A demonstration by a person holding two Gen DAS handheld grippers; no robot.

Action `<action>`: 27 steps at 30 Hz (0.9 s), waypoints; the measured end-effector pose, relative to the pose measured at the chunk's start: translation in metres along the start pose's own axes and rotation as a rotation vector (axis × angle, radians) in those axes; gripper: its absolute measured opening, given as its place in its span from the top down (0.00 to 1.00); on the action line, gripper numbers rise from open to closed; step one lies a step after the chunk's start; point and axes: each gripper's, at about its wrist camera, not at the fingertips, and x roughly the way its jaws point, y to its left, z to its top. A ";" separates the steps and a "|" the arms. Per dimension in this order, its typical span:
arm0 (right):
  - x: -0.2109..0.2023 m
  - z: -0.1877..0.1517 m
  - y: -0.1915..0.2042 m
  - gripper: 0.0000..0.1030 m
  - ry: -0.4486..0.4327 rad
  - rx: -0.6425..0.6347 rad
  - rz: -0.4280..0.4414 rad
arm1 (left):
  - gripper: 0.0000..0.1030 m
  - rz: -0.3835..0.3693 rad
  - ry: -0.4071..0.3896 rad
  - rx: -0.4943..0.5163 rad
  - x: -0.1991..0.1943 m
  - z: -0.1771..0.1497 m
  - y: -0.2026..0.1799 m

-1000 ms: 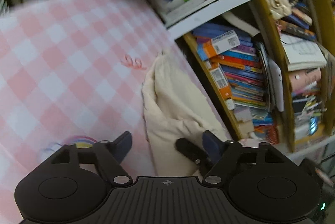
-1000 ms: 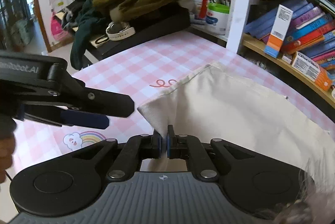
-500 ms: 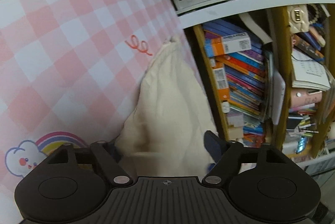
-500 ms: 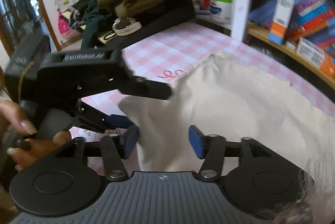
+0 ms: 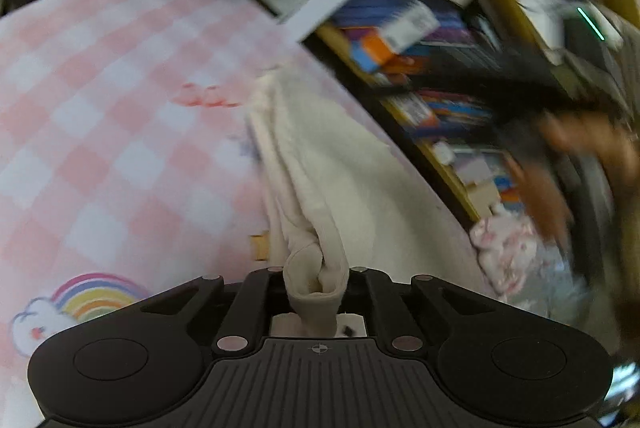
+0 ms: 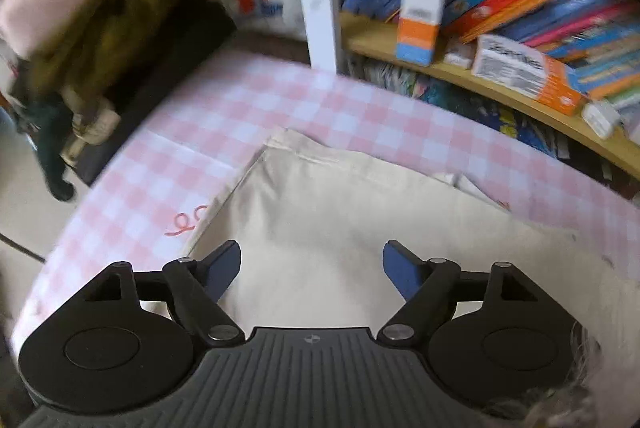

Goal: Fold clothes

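Handover of the cream garment (image 6: 340,228) on the pink checked worktop (image 5: 100,116): left tongs (image 5: 316,292) have just clamped a bunched edge, while right tongs (image 6: 312,268) have just opened, empty above it. Next, the right likely needs another edge before folding over.

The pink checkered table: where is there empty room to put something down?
The checkered cloth is bare between the cream garment, the rainbow print and the dark clothes pile at the far end. A narrow bare strip runs between the garment and the bookshelf. The shelf side is crowded, and the garment covers the near right part.
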 end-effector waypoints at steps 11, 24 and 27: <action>0.089 0.036 0.103 0.21 0.214 -0.384 -0.197 | 0.93 -0.009 0.009 0.173 0.009 -0.010 -0.041; 0.062 0.031 0.071 0.91 0.195 -0.351 -0.162 | 0.94 -0.069 -0.002 0.320 -0.007 -0.011 -0.072; 0.029 0.032 0.046 0.92 0.148 -0.325 -0.138 | 0.94 -0.106 -0.017 0.377 -0.012 -0.008 -0.091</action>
